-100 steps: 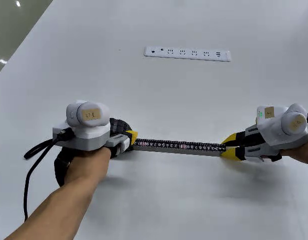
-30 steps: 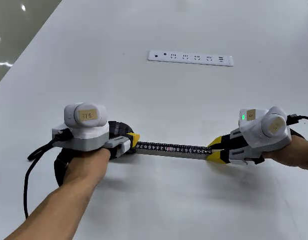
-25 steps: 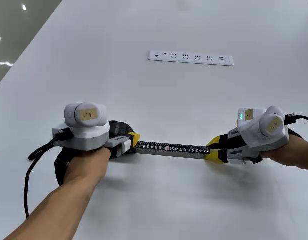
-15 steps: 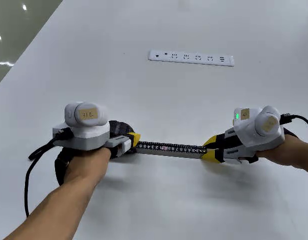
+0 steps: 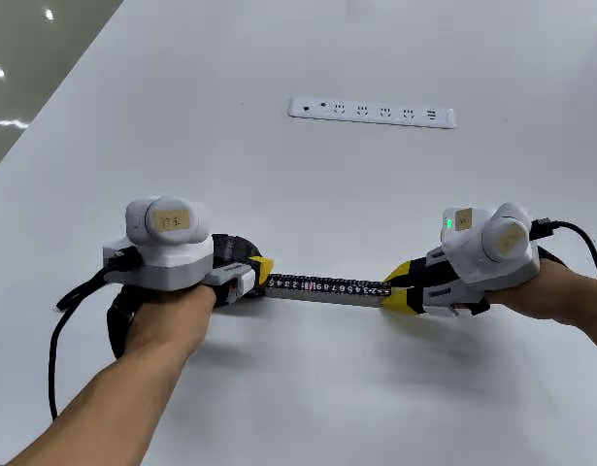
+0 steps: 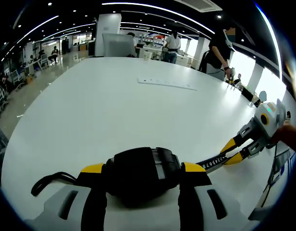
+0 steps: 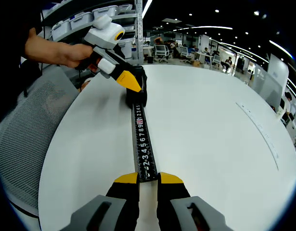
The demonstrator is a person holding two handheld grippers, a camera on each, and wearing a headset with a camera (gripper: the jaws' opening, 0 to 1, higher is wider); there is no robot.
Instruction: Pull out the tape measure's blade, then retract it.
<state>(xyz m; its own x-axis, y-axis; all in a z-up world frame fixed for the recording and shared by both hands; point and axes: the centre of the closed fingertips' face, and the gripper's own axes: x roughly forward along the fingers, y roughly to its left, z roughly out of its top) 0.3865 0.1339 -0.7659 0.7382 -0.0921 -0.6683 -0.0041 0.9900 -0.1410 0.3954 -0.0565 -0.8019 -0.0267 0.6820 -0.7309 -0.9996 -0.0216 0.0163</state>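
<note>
Right tool (image 5: 393,287) has come leftward toward the left tool (image 5: 248,275) since 3.3 s ago, so a shorter run of blade (image 5: 322,286) spans between them. Left tool and tape measure case (image 5: 230,254) sit about where they were, camera shifted a little. Left tool is clamped on the black case: in the left gripper view its yellow-tipped jaws flank the case (image 6: 143,175) on both sides, touching it. Right tool is narrow, pinching the blade's free end: in the right gripper view the two yellow tips (image 7: 148,179) sit close with the blade end between them. Blade (image 7: 142,144) runs straight from there to the case, numbers facing up, low over the white worktop (image 5: 308,184); cannot tell if it touches the surface. One hand holds each tool, left hand (image 5: 167,320), right hand (image 5: 536,291). Black cable (image 5: 53,340) trails from the left tool toward the near left edge. Black loop (image 6: 49,182) lies on the worktop beside the case. White power strip (image 5: 372,113) lies on the far side, well apart from both tools.
</note>
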